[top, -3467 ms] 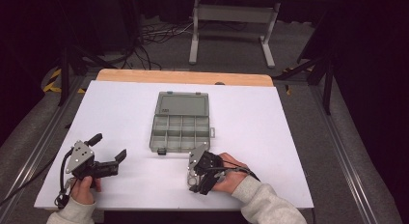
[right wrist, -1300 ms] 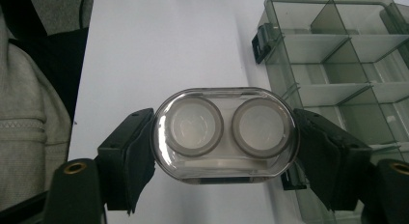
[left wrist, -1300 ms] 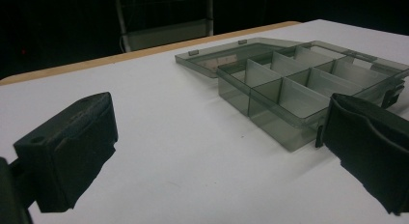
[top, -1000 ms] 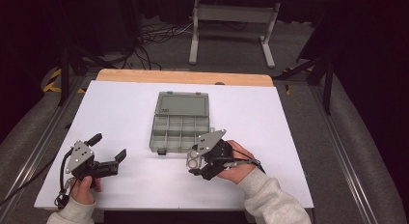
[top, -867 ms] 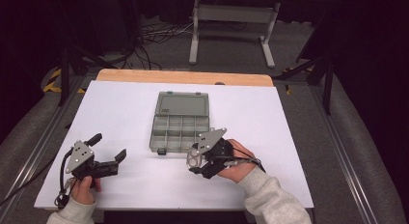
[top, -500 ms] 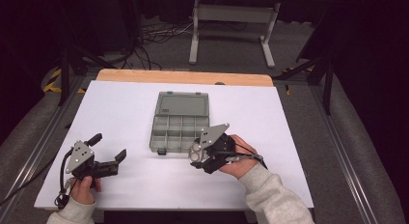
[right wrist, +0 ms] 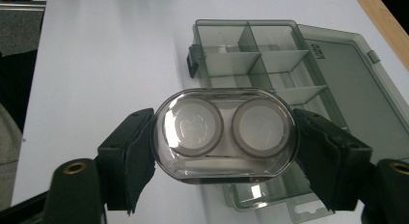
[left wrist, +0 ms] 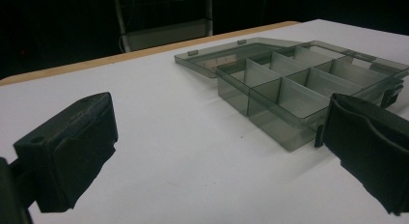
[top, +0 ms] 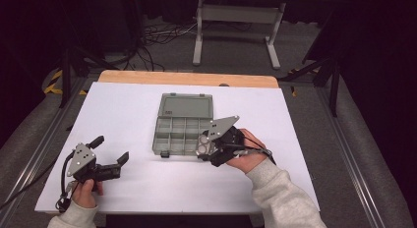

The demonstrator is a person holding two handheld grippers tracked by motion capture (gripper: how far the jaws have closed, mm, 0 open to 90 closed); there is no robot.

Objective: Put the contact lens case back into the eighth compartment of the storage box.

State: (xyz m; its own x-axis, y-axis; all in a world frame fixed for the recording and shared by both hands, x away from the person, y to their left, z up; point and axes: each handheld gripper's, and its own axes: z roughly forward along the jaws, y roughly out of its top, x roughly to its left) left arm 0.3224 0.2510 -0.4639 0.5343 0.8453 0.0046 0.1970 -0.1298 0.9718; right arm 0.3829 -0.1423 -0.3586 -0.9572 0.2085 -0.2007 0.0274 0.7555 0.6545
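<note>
We held a small clear case [right wrist: 224, 132] in the right gripper [right wrist: 224, 137], with the two jaws clamped on its short ends. It was an oval case with two round cups inside, and it lay flat between the pads, seen from above in the right gripper view. Just beyond and under the case was the open organizer box [right wrist: 270, 55], grey and divided in compartments, its lid [right wrist: 347, 74] lying flat on the far side. In the high view the right gripper [top: 205, 145] hung over the near right corner of the box [top: 183, 125].

The left gripper [top: 109, 154] was well apart from the box, low at the table [top: 123, 110], with its jaws wide apart and nothing between them. White table lay open on every side of the box, up to the wooden edge [top: 147, 78] behind it.
</note>
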